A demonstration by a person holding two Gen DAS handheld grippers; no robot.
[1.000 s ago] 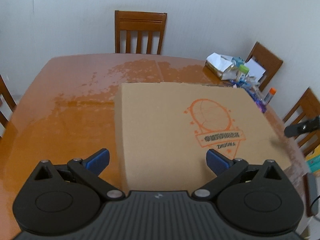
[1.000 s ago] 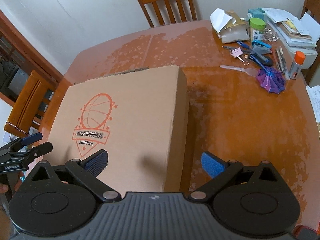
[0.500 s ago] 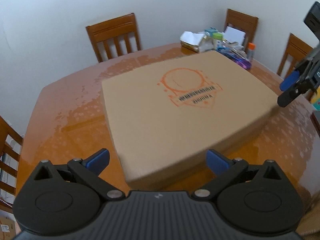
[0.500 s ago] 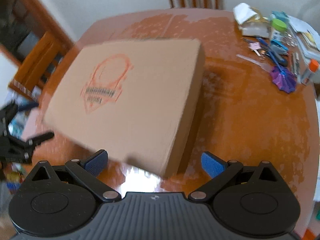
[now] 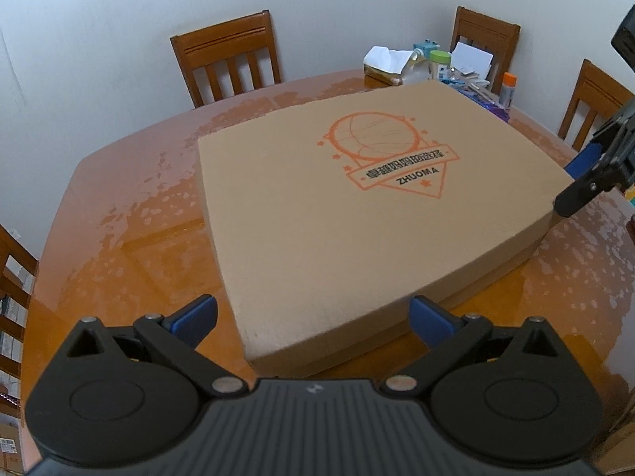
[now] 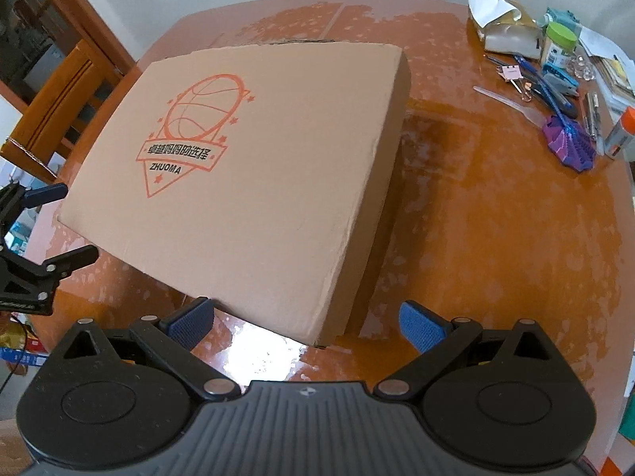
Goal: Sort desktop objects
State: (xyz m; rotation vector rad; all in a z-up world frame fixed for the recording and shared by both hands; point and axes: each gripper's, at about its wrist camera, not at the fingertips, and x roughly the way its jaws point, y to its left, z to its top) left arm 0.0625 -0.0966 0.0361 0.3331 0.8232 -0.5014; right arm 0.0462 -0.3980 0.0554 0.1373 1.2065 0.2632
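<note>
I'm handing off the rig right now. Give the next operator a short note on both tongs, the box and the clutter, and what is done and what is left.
Left tongs: open, empty, at the box's near corner.
Right tongs: open, empty, at the opposite corner.
Box: closed, flat on the table, printed side up.
Clutter (pens, clips, jar, papers): in a heap at the far right edge.
Done: nothing sorted that I can see.
Left: open the box, probably, and sort the clutter.

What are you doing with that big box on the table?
A person holds a gripper in each hand, and both are open and empty. The left gripper and the right gripper hover at two sides of a flat cardboard box with an orange basketball logo, lying on the wooden table. Neither grips it. Pens, clips, a green-lidded jar and a purple brush sit in a jumble at the table's far edge.
</note>
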